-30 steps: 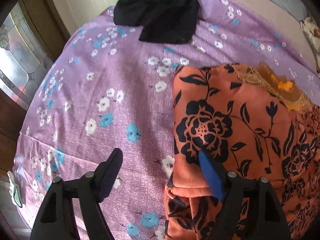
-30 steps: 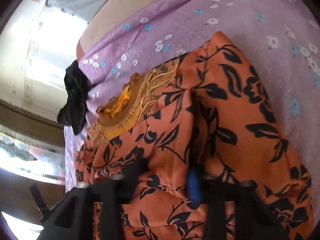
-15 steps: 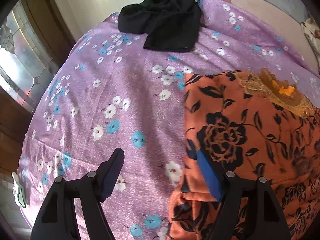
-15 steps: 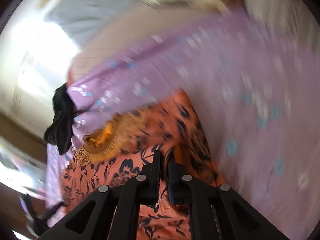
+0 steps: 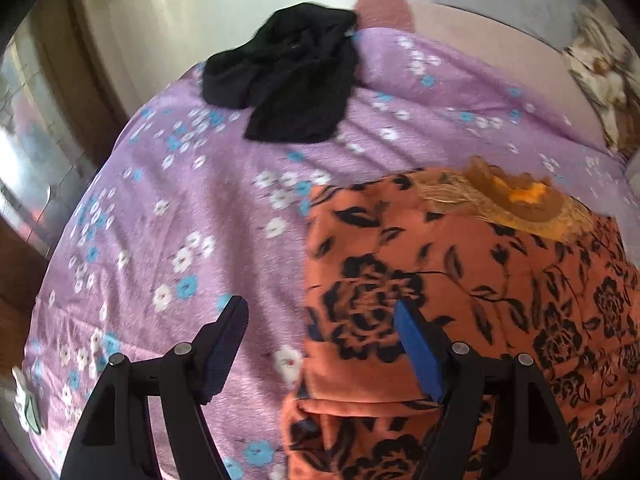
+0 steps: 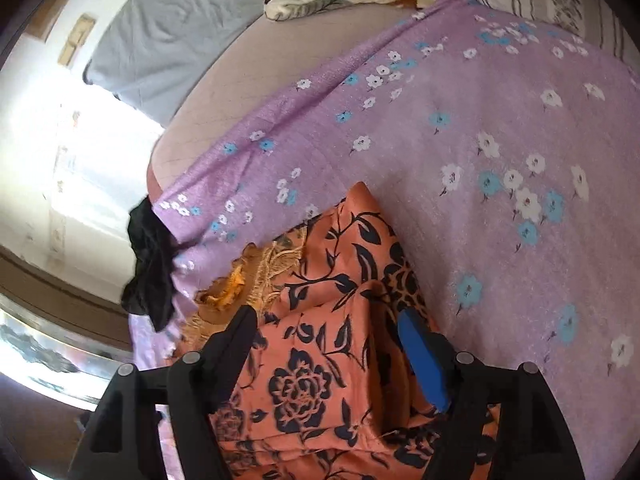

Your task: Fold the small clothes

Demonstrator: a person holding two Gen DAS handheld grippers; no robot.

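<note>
Both tools (left (image 5: 320, 320), right (image 6: 328, 324)) hover spread above the orange garment (image 5: 460, 300).

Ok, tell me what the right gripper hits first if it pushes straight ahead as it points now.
Most likely the orange floral garment: the open right gripper points onto its folded layers, with the purple bedsheet beyond. Depth is hard to judge.

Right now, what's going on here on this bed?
A person with a two-finger gripper in each hand is folding an orange floral garment on a purple flowered sheet. Both grippers are open and hold nothing: the left gripper sits at the garment's near left edge, and the right gripper hovers over a folded-over part of it. A black garment lies crumpled at the far edge of the sheet, not yet folded.
</note>
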